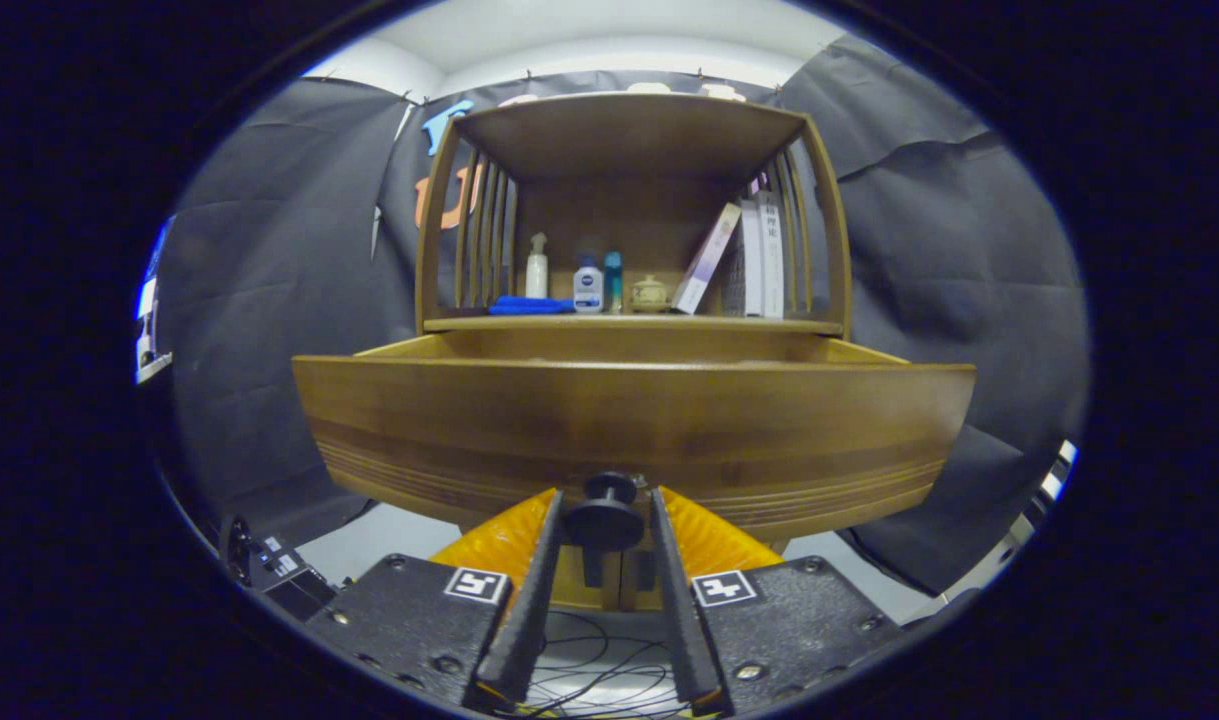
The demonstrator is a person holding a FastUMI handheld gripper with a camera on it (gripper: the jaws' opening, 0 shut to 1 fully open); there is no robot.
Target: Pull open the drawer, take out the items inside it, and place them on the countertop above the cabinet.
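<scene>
Soft, even light falls from overhead, brightest on the pale ceiling; the drawer (pixel 629 420) front carries a mild sheen. Fisheye distortion bows its straight edges. The shelf recess sits in shadow; focus holds sharp throughout

Single fisheye cam rode on the gripper (pixel 605 500), looking forward along its two fingers (pixel 529 590), which sat at the bottom of the view. It sat low, roughly level with the drawer front (pixel 629 430), facing the cabinet (pixel 633 215) head-on and very close: the drawer front spanned most of the width and the knob (pixel 605 512) stood between the fingertips. The line of sight tilted slightly up, so the underside of the cabinet's top board was visible, plus the open shelf (pixel 629 322) behind the drawer. Booth cloth wall (pixel 269 280) flanked both sides; floor cables (pixel 589 670) showed below the fingers.
</scene>
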